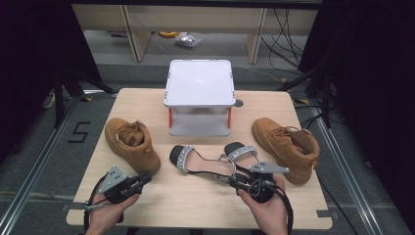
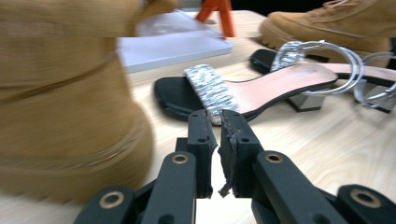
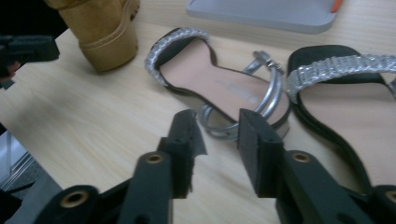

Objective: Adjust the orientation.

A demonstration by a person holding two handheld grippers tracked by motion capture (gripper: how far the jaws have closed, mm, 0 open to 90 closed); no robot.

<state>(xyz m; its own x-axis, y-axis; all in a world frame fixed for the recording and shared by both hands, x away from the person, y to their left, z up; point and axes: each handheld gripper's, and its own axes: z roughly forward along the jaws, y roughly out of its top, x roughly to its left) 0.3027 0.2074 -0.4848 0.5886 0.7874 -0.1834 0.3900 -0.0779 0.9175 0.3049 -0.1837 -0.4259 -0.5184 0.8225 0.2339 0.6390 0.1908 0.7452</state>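
Two black sandals with glittering silver bands lie mid-table: one (image 1: 200, 164) on its side toward the left, the other (image 1: 242, 151) just right of it. A tan boot (image 1: 131, 143) stands at the left and its pair (image 1: 288, 147) at the right. My left gripper (image 1: 146, 177) sits low beside the left boot's heel, jaws nearly together with nothing between them (image 2: 218, 122). The nearer sandal (image 2: 261, 88) lies just beyond its tips. My right gripper (image 1: 234, 180) stands open (image 3: 219, 123) just short of that sandal's silver ankle strap (image 3: 261, 98), touching nothing.
A white two-level stand (image 1: 199, 83) with orange posts is at the table's back middle. The wooden table (image 1: 195, 200) has bare room along its front edge. Dark floor, cables and desk legs lie beyond the table.
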